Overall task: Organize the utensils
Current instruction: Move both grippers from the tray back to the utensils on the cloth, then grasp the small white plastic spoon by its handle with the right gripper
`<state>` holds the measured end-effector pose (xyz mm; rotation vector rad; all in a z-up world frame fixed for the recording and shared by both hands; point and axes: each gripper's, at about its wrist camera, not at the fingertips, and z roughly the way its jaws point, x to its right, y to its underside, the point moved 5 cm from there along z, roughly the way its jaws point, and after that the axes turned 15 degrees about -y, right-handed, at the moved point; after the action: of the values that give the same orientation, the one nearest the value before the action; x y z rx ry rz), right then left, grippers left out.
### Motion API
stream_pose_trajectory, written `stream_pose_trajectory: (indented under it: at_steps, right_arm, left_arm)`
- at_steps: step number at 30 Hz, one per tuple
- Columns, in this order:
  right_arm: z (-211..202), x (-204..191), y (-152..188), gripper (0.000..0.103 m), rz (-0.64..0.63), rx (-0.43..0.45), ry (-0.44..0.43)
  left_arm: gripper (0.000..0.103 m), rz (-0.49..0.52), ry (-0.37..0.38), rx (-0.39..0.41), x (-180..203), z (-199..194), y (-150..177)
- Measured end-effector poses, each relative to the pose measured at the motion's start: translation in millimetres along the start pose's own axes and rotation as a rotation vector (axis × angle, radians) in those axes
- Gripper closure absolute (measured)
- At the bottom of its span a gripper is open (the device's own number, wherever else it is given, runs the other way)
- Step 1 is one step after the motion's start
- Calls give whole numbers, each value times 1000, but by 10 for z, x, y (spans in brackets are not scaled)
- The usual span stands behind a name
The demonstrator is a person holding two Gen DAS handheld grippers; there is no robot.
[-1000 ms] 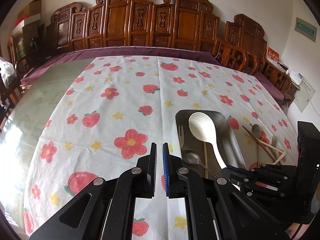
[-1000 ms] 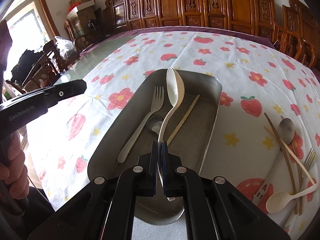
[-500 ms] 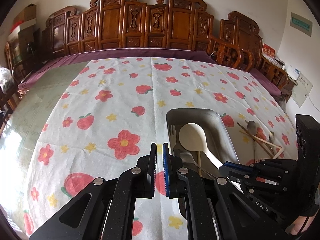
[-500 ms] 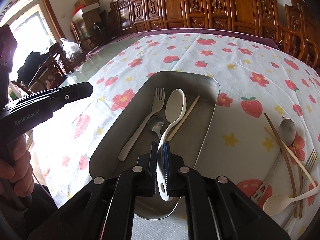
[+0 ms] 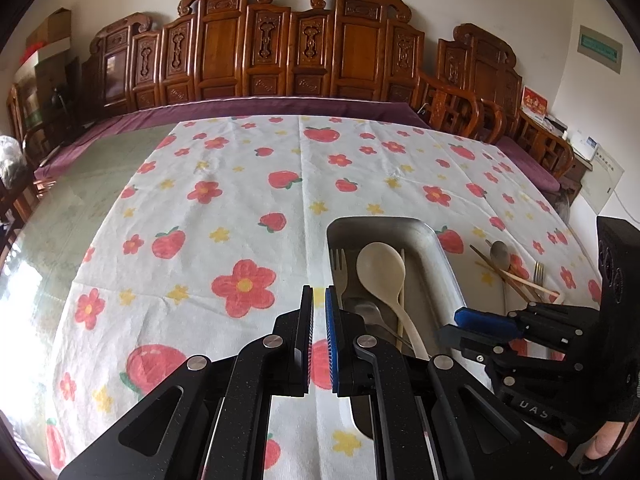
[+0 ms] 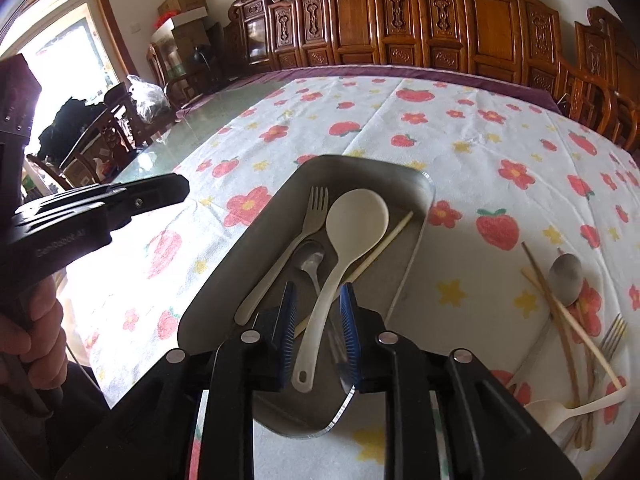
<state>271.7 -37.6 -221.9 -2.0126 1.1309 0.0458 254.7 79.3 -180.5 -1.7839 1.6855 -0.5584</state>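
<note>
Pretty bright daylight here, pouring in from the big wood-framed window [image 6: 60, 52] on the left, which is totally blown out. It glares off the bare glass-topped table [image 5: 60, 216] along its left edge. Shadows stay soft, everything's sharp, but heavy fisheye bending and dark vignetted corners.

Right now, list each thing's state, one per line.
Right gripper: jaws just opened, pads clear of ladle.
Left gripper: shut, empty.
Ladle: lying in tray.
Tray: holds fork, spoon, chopstick.
Pile: loose on cloth.
</note>
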Motion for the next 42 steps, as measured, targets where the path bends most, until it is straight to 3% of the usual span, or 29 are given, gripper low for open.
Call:
stream_pose_trajectory:
  at_steps: [6, 8, 12, 16, 21, 26, 34, 42]
  right_arm:
    - [-508, 89, 111, 79, -14, 48, 39]
    - [-676, 169, 199, 79, -8, 55, 66]
    - [-1005, 422, 417, 79, 26, 69, 132]
    - [-1281, 740, 646, 79, 81, 81, 199]
    - [-1496, 1103, 872, 74, 148, 87, 264]
    - [-1438, 1303, 980, 66, 207, 82, 290]
    - [-1075, 1300, 924, 66, 282, 79, 285]
    - [-806, 1415, 942, 66, 369, 22, 369]
  left_arm:
    - [97, 32, 30, 19, 207, -94, 30]
    - [87, 47, 39, 27, 295, -129, 49]
    - [85, 75, 56, 40, 466, -192, 73]
    - [68, 88, 75, 52, 626, -242, 92]
    - [67, 106, 101, 53, 795, -273, 144]
    - [67, 116, 121, 51, 953, -285, 199]
    - [67, 140, 138, 46, 1124, -275, 280]
    - [67, 137, 157, 58, 1114, -346, 267]
